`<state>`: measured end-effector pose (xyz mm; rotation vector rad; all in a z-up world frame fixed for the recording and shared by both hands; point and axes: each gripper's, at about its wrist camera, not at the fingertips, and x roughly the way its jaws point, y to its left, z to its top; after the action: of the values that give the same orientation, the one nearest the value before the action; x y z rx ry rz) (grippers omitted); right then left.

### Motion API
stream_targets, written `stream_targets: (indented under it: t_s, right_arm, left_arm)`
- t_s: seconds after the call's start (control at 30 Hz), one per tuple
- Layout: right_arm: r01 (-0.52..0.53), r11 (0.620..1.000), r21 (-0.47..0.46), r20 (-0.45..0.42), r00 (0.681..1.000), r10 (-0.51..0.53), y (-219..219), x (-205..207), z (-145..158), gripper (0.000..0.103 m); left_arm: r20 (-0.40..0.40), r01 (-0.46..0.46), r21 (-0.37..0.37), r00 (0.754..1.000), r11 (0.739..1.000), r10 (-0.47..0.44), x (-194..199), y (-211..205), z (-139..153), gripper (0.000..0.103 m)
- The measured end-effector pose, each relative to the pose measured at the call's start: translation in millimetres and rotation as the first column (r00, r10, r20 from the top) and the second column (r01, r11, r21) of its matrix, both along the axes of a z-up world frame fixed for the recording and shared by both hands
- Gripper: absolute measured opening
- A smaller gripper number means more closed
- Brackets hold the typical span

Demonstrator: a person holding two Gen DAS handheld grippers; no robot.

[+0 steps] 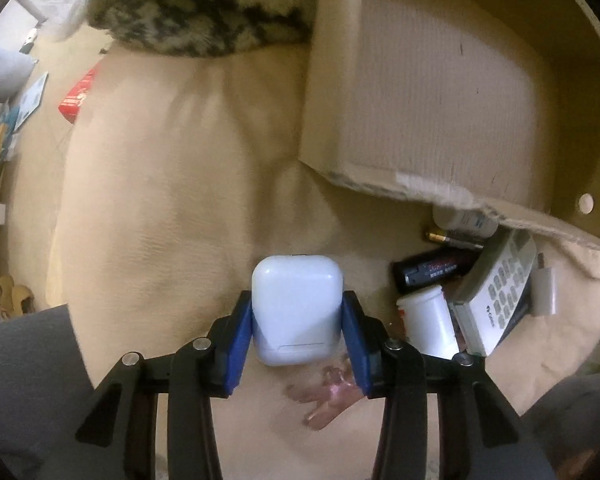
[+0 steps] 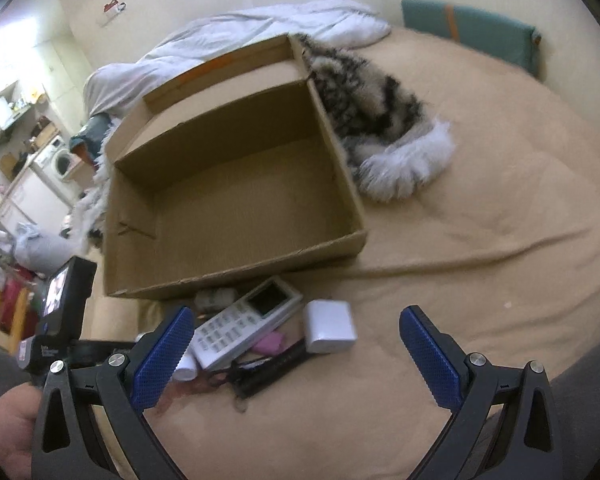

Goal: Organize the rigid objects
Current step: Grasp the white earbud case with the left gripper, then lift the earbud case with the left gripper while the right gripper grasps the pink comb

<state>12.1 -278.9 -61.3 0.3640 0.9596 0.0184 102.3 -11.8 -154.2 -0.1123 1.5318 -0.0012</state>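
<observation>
Left gripper's (image 1: pixel 298 320) blue pads (image 1: pixel 240 334) are pinching the white earbud case (image 1: pixel 296 308) by its two flat sides, low centre of the left wrist view, sitting on the tan bedspread (image 1: pixel 160 200); the right gripper (image 2: pixel 296 354) is spread wide with nothing between its fingers, hovering over the pile at the bottom of its own frame; I'd guess the case is light, hard and pretty slick glossy plastic with rounded corners, so it could squirt out if squeezed near the edges; flat on the broad sides around the middle, like it is now, looks like the safest hold; the lid seam is down near the camera, so I wouldn't clamp across it. The open cardboard box (image 1: pixel 440 92) fills the upper right of the left view and looks empty from the right wrist view, so that's probably where things go; its near wall is the thing to clear, the case has to be lifted over it. Right of the case there's a jumble: a white jar (image 1: pixel 428 324), a remote control (image 1: pixel 496 300), a black tube (image 1: pixel 436 270), a battery (image 1: pixel 452 239) and a white charger (image 1: pixel 546 290), mostly tucked against the box's front edge; a furry black and white throw (image 1: pixel 196 16) lies at the top, out of the way.
</observation>
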Motion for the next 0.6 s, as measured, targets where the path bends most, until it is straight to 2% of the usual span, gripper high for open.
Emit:
stream_targets:
  t_s: [0.07, 0.13, 0.2, 0.27, 0.4, 0.53, 0.6]
  right_arm:
    - [-0.067, 0.996, 0.061, -0.044, 0.997, 0.070, 8, 5, -7, 0.103]
    - [-0.166, 0.979, 0.118, -0.098, 0.979, 0.178, 24, 11, -16, 0.103]
    - [-0.278, 0.947, 0.161, -0.144, 0.943, 0.301, 49, 14, -24, 0.103]
    - [-0.382, 0.908, 0.174, -0.191, 0.891, 0.412, 80, 16, -34, 0.103]
    - [-0.519, 0.844, 0.135, -0.252, 0.806, 0.536, 136, 20, -53, 0.103]
    - [-0.568, 0.819, 0.085, -0.303, 0.768, 0.564, 169, 32, -69, 0.103]
    - [-0.594, 0.805, -0.001, -0.355, 0.753, 0.555, 182, 39, -82, 0.103]
  left_arm:
    - [0.016, -0.023, -0.007, 1.000, 1.000, 0.024, -6, 8, 12, 0.039]
    - [0.045, -0.024, -0.012, 0.999, 1.000, 0.024, -12, 15, 28, 0.039]
    - [0.071, -0.012, -0.012, 0.997, 1.000, 0.012, -15, 20, 51, 0.039]
    - [0.091, 0.011, -0.002, 0.996, 1.000, -0.010, -16, 24, 69, 0.039]
    - [0.105, 0.001, -0.006, 0.994, 1.000, 0.000, -15, 45, 104, 0.039]
    - [0.134, -0.041, -0.007, 0.990, 0.999, 0.041, -15, 69, 102, 0.039]
    - [0.121, -0.058, -0.034, 0.991, 0.998, 0.062, -10, 72, 95, 0.039]
